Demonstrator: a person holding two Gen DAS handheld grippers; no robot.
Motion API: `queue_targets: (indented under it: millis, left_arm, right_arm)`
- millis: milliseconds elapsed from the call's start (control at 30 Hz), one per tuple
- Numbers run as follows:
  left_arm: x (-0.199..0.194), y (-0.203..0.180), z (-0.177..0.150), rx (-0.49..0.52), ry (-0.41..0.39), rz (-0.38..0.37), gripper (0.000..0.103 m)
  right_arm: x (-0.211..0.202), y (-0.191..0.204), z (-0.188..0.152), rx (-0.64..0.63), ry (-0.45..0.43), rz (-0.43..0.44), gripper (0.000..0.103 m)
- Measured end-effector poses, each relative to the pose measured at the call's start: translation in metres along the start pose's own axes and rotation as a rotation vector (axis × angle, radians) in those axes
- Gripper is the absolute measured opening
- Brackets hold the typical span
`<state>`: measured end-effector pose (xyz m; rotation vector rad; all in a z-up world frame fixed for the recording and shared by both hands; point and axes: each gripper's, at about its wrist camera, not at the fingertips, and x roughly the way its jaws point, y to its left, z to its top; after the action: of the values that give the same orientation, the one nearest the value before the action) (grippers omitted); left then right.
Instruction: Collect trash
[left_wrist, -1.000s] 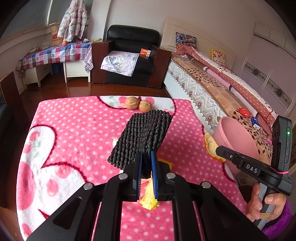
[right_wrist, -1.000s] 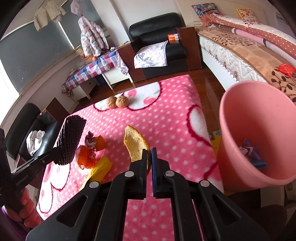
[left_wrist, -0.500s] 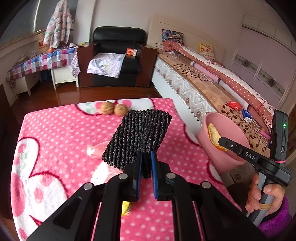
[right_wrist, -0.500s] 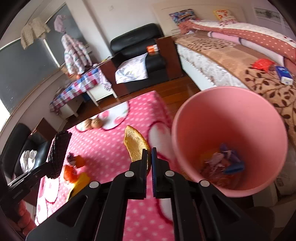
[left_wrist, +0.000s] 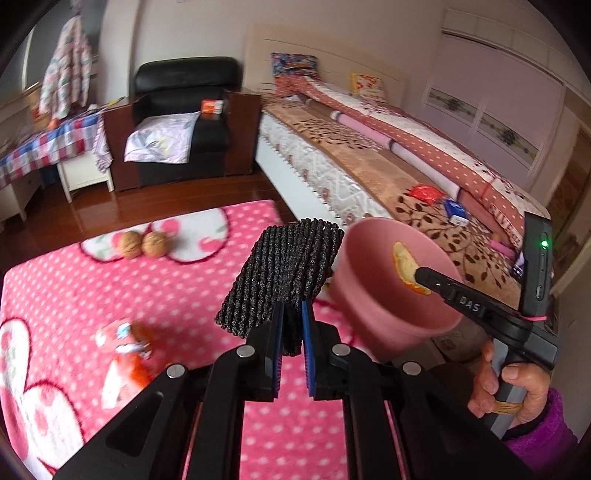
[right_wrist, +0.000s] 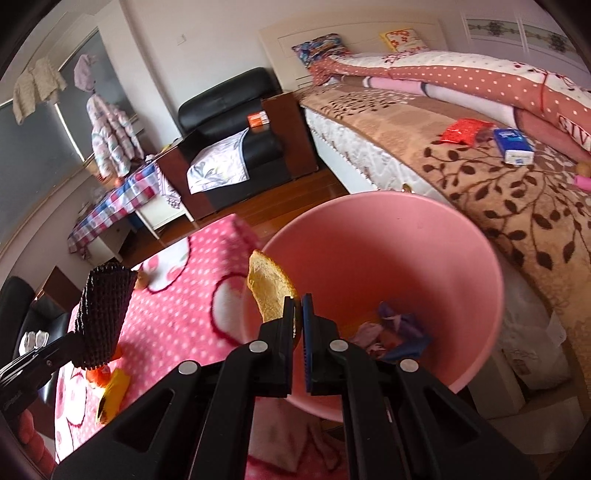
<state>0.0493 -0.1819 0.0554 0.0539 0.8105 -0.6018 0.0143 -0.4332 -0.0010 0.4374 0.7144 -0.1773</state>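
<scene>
Peel (right_wrist: 271, 293), judged light and stiff, is pinched at its near end by the right gripper (right_wrist: 298, 314) over the pink bin (right_wrist: 461, 251); black netting (left_wrist: 284, 273), soft, is clamped by the left gripper (left_wrist: 292, 325), left of the bin

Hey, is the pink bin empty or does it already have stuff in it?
Not empty. The pink bin has crumpled purple and pale wrappers lying at its bottom, seen from the right wrist.

Bright, even daylight, seemingly from the left; fisheye-bent edges, dark corners, slight motion blur.
</scene>
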Motion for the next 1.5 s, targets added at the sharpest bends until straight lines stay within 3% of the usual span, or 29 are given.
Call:
queue_targets:
  millis: [667,1100,1233,1400,1500]
  left_arm:
    - [0.052,-0.095,0.025,0.162,0.043,-0.130,0.009]
    - [0.090,-0.115,0.027,0.142,0.125,-0.171,0.010]
    - [0.092,-0.114,0.026,0.130,0.120,-0.158,0.015]
    - [0.092,-0.110,0.027,0.100,0.123,-0.155,0.034]
    - [0.089,-0.106,0.027,0.094,0.117,-0.152,0.035]
  right_arm:
    - [0.002,-0.059,0.002,0.102,-0.013,-0.055,0.005]
    - [0.002,-0.080,0.000,0.147,-0.011,-0.070,0.005]
    - [0.002,-0.081,-0.001,0.149,-0.011,-0.073,0.005]
    - [0.004,-0.084,-0.003,0.159,0.002,-0.073,0.005]
    - [0.004,-0.084,-0.003,0.163,0.009,-0.072,0.005]
